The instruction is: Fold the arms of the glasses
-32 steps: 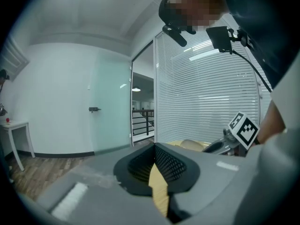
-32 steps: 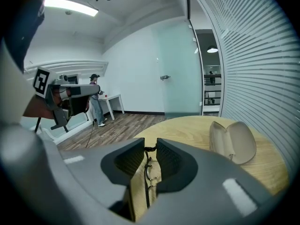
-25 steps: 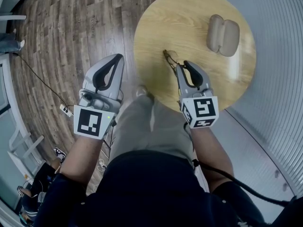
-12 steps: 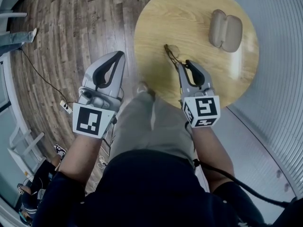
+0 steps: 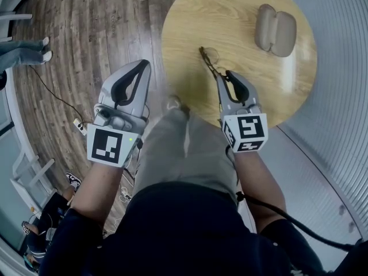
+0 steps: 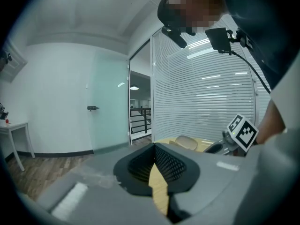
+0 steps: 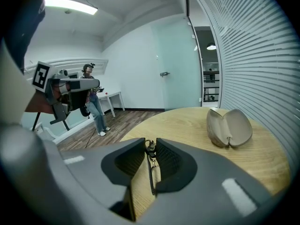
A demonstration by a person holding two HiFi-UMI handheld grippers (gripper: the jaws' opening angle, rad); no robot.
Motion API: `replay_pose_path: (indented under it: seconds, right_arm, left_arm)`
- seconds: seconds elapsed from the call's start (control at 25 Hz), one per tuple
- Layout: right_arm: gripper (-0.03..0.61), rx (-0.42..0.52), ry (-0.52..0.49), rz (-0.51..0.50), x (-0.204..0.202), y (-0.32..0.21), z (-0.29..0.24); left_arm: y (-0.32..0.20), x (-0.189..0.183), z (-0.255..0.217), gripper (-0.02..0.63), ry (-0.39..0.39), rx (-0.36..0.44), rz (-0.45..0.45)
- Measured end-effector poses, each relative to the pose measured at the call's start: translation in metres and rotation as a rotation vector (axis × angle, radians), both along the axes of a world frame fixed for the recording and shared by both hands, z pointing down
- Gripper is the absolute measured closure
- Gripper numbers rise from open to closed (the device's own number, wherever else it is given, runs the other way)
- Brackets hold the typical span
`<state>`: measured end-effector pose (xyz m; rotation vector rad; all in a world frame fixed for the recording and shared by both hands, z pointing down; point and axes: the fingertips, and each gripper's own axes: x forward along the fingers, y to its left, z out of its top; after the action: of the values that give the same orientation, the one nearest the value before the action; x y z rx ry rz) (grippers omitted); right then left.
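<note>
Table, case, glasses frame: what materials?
Table: wood or wood veneer, light, satin; grain lines and a soft glare streak show.
Case: beige, smooth matte shell, likely faux leather or plastic; can't tell which.
Glasses: thin dark wire-like frame, probably metal; clear lenses.

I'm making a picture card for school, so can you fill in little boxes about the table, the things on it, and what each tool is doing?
Table: round wooden table
Case: beige glasses case, open, lying on the table's far side, apart from both tools
Glasses: glasses clamped in the right tool, one arm running between its jaws; can't tell if they touch the table
Right tool: right tool, shut on the glasses, over the table
Left tool: left tool, shut and empty, over the wooden floor beside the table
</note>
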<state>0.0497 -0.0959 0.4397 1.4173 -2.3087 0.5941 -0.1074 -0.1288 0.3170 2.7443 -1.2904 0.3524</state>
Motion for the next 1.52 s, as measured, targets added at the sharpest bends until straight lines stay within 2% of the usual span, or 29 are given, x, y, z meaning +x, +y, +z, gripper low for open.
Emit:
replay_pose_path:
  seconds: [0.84,1.52]
  right_arm:
    - [0.497,-0.040,0.013,-0.005,0.011,0.021,0.032]
    - [0.497,-0.069,0.023,-0.035,0.021,0.035,0.059]
  left_arm:
    - [0.020,-0.005,0.021,0.612,-0.008,-0.023,-0.028]
    - [0.037,0.006,0.039,0.612,-0.011,-0.055,-0.053]
